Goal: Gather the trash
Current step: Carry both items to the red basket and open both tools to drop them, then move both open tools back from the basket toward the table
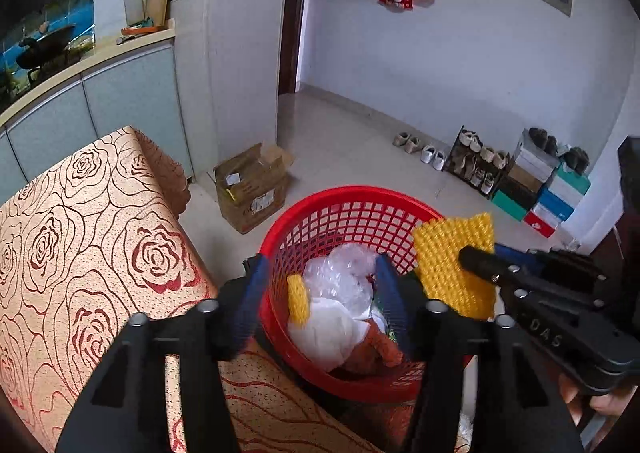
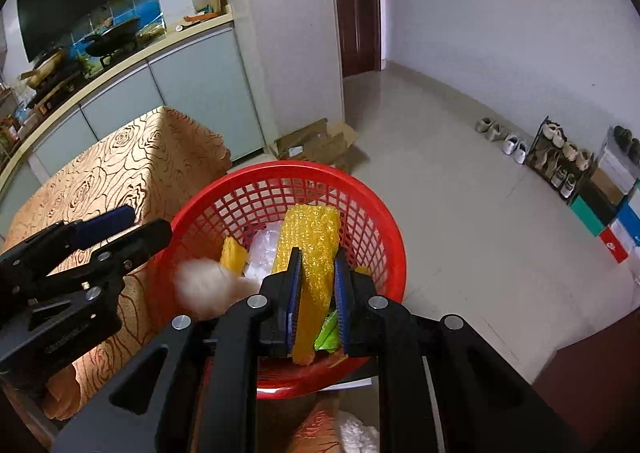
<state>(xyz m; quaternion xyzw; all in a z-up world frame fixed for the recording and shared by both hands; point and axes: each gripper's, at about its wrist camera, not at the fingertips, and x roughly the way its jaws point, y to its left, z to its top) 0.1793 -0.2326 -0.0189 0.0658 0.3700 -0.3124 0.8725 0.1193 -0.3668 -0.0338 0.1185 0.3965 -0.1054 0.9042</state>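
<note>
The only letters that can be read stand on the black body of the right gripper (image 1: 476, 261), at the right side of the left wrist view: they say "DAS", in light capitals. The cardboard box (image 1: 252, 189) on the floor has white labels with print, but the print is too small to read. The red shoe box (image 1: 540, 223) at the far right carries a white mark that is unclear.

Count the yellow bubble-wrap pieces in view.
2. One small yellow piece lies inside the red basket beside clear plastic; the large yellow sheet is between the right gripper pads over the basket. More may be buried.
</note>
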